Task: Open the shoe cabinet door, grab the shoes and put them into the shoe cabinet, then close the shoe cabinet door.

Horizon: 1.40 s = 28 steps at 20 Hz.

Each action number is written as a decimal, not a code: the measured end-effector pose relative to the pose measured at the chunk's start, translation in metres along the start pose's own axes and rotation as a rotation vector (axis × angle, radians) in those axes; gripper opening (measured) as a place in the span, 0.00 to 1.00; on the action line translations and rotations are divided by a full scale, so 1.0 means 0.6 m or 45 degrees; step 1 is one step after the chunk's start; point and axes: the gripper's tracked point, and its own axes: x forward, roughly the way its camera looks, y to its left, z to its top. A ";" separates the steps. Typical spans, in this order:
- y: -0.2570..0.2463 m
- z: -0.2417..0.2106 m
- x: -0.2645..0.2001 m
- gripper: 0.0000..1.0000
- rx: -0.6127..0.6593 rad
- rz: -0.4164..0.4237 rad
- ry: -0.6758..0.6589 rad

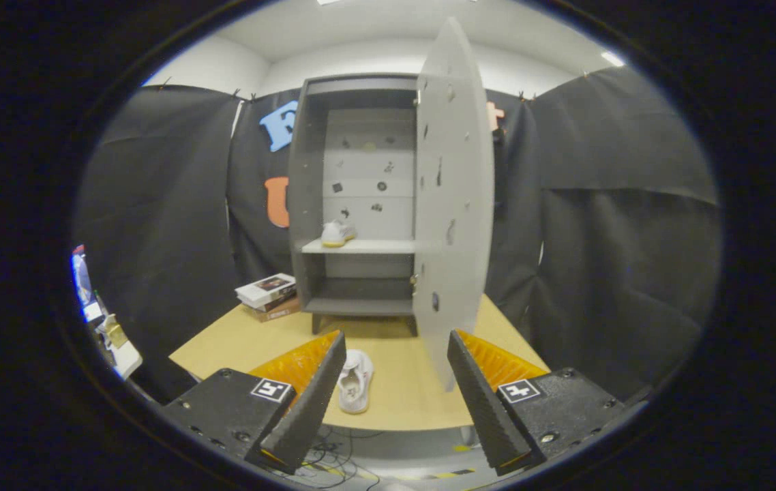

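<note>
1. the gripper (396, 341) has its fingers spread wide and holds nothing.
2. one white shoe (354, 380) lies on the table (245, 341), between the fingers beside the left one.
3. beyond them the cabinet (306, 204) stands with its door (455, 204) open.
4. another shoe (337, 233) sits on its shelf (367, 247).
5. books (266, 294) are stacked left of the cabinet.
</note>
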 end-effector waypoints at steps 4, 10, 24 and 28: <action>0.090 -0.112 0.074 0.95 -0.043 0.087 0.091; 0.161 -0.247 0.210 0.95 -0.060 0.162 0.222; 0.180 -0.369 0.497 0.95 -0.035 0.138 0.447; 0.183 -0.372 0.540 0.95 -0.041 0.120 0.472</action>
